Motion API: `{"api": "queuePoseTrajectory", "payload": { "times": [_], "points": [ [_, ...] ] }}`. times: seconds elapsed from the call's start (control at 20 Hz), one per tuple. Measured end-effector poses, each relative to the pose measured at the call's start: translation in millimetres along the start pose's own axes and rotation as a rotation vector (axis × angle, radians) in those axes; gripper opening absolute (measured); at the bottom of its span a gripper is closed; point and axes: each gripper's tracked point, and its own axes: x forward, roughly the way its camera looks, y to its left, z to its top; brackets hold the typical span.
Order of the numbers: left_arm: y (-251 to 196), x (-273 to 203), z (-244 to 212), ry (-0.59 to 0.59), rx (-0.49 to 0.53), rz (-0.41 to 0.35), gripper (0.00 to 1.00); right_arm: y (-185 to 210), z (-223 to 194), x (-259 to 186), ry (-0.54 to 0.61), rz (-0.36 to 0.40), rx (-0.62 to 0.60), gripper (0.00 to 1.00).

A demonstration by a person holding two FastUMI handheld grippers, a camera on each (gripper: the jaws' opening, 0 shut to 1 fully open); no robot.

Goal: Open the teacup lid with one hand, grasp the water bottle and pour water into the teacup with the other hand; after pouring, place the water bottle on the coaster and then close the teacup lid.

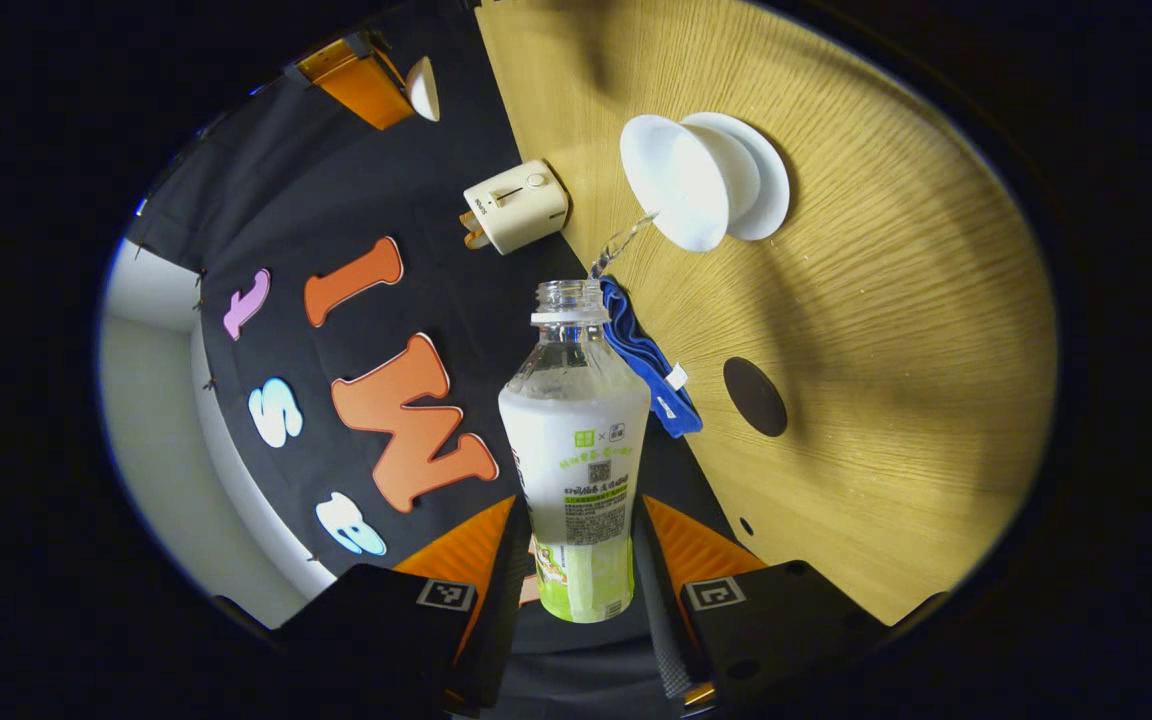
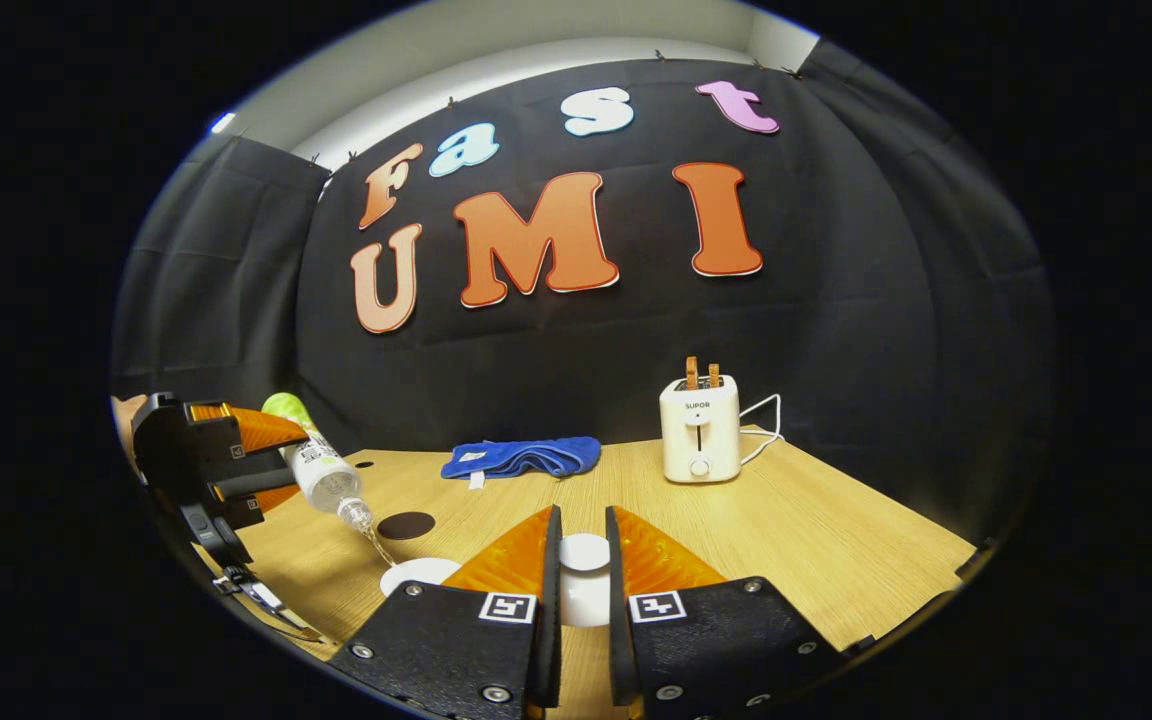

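My left gripper (image 1: 576, 525) is shut on a clear water bottle (image 1: 576, 440) with a white and green label, uncapped and tipped over. A thin stream of water (image 1: 622, 238) runs from its mouth into the white teacup (image 1: 701, 175), which stands on a white saucer (image 1: 771, 190). In the right gripper view the left gripper (image 2: 281, 462) holds the tilted bottle (image 2: 321, 468) above the teacup (image 2: 414, 574) at the lower left. My right gripper (image 2: 581, 535) is shut on the white teacup lid (image 2: 584, 556), held off the cup. A dark round coaster (image 1: 754, 396) (image 2: 406, 524) lies bare beside the cup.
A folded blue cloth (image 2: 521, 457) (image 1: 651, 365) lies at the back of the wooden table (image 2: 836, 540). A cream toaster (image 2: 700, 428) (image 1: 516, 207) with its white cord stands at the back right, near the black cloth wall.
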Motion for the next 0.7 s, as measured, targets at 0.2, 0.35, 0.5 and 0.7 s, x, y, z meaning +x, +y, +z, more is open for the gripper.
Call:
{"api": "queuePoseTrajectory", "payload": {
  "times": [0.2,0.35,0.5,0.7],
  "points": [
    [4.6,2.1,-3.2,0.003,0.033,0.021,0.59,-4.0,1.0,-1.9,-0.003,0.0,-0.01,0.2],
    [8.6,2.7,-4.8,0.016,0.059,0.042,0.59,-6.4,1.6,-3.6,-0.003,-0.002,-0.006,0.2],
    [12.4,1.8,-7.3,0.017,0.083,0.058,0.59,-6.0,2.3,-3.7,-0.004,0.001,-0.008,0.2],
    [18.5,2.1,-4.0,0.005,0.122,0.085,0.59,-2.9,5.5,-4.8,-0.009,0.014,-0.015,0.2]
  ]
}}
